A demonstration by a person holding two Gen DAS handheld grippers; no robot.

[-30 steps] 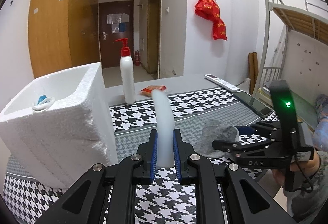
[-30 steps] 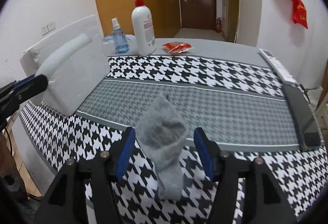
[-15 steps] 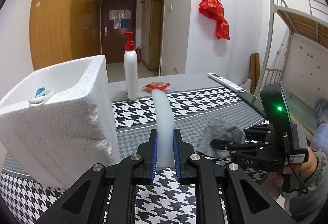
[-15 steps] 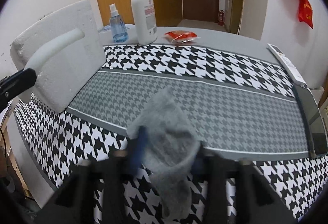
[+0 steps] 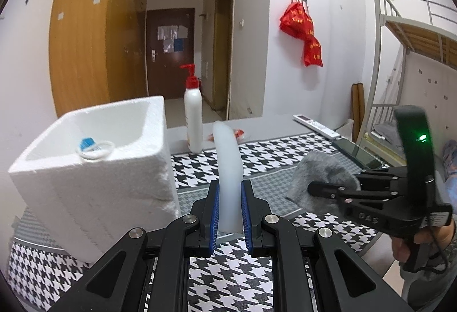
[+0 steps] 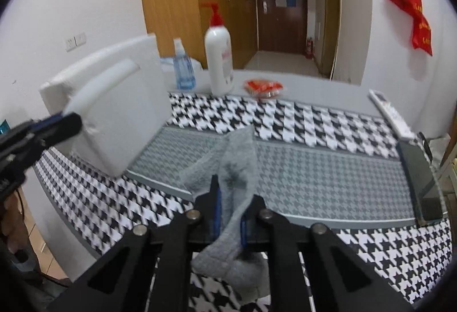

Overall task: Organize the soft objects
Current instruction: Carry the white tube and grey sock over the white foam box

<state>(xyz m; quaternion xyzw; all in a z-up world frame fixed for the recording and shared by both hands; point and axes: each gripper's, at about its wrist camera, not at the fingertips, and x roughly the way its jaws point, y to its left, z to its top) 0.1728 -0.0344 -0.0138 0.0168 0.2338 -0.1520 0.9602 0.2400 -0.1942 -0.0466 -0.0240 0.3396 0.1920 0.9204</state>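
My left gripper (image 5: pixel 229 210) is shut on a long white foam strip (image 5: pixel 227 166) that stands up between its blue pads, just right of the white styrofoam box (image 5: pixel 94 169). My right gripper (image 6: pixel 230 213) is shut on a grey sock (image 6: pixel 234 169) and holds it lifted above the houndstooth table cloth (image 6: pixel 328 169). In the left wrist view the right gripper (image 5: pixel 317 187) and the sock (image 5: pixel 322 177) are at the right. In the right wrist view the left gripper (image 6: pixel 57 123) with the foam strip (image 6: pixel 100 89) shows in front of the box (image 6: pixel 120 118).
Inside the box lie a clear ring and a blue item (image 5: pixel 91 145). A white pump bottle (image 6: pixel 218 60), a small spray bottle (image 6: pixel 182 69) and a red packet (image 6: pixel 264 86) stand at the table's back. A remote (image 6: pixel 391 115) and a phone (image 6: pixel 422 183) lie at the right edge.
My right gripper has shut on the grey sock and lifted it off the cloth. My left gripper with the foam strip has risen slightly beside the box.
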